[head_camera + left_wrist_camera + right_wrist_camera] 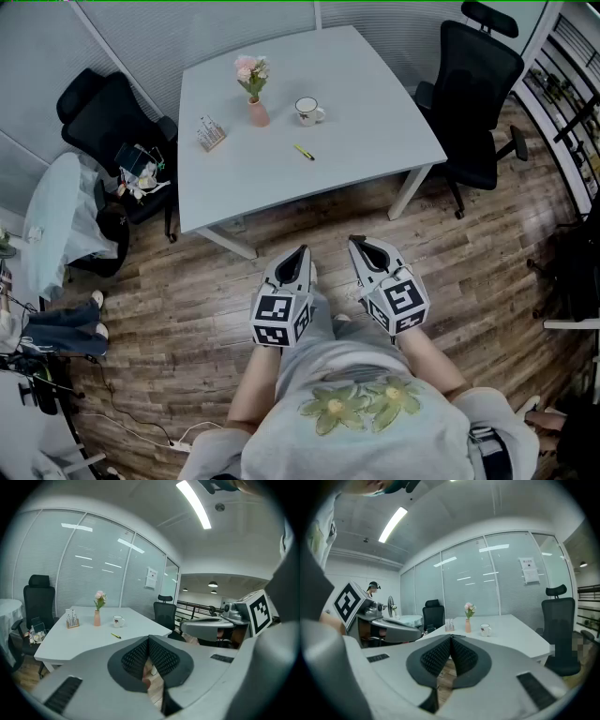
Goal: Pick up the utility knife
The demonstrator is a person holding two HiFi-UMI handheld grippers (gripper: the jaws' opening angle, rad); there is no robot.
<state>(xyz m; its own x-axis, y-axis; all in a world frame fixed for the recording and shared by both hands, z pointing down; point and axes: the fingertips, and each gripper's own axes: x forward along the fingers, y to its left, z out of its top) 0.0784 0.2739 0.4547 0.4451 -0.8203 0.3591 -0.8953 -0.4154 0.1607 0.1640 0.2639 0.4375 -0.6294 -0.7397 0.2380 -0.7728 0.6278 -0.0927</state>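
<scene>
Close in front of the body, the left claw (301,251) and right claw (357,242) are being held shut and empty. On the counter (375,141), well ahead, the utility knife (304,152) is lying near the mug (307,111). Judging by this, the approach is only being started: one claw needs carrying forward and opening.

Bright ceiling strip light (194,504) — fisheye edges, dark vignette
</scene>
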